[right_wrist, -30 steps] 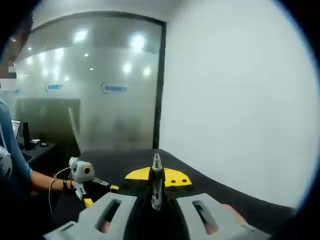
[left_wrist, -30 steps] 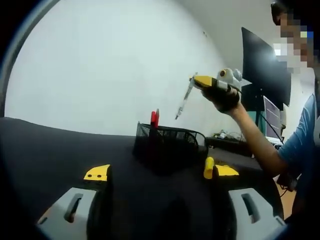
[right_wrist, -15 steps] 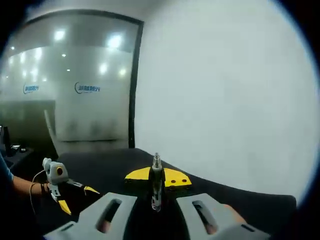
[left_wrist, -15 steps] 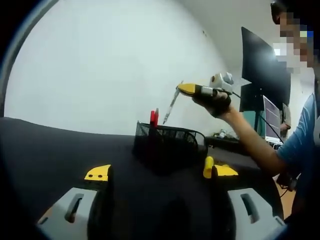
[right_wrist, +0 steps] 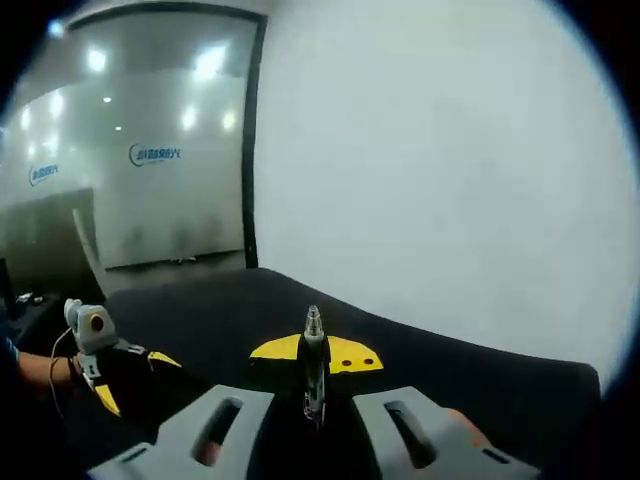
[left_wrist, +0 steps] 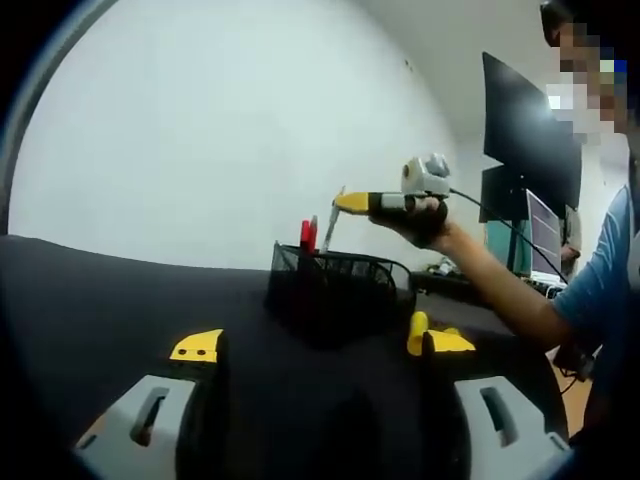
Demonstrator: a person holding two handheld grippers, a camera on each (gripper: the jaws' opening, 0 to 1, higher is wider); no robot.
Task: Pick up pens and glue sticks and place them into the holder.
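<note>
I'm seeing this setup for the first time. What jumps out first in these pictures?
In the left gripper view, the right gripper holds a pen tip-down just over the black mesh holder, where a red pen already stands. A yellow glue stick stands on the black table beside the holder.

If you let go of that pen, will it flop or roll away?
The pen looks thin, straight and stiff, so it probably won't flop. It looks round, so it might roll on the flat black table. Dropped into the mesh holder, it would likely lean against the rim.
</note>
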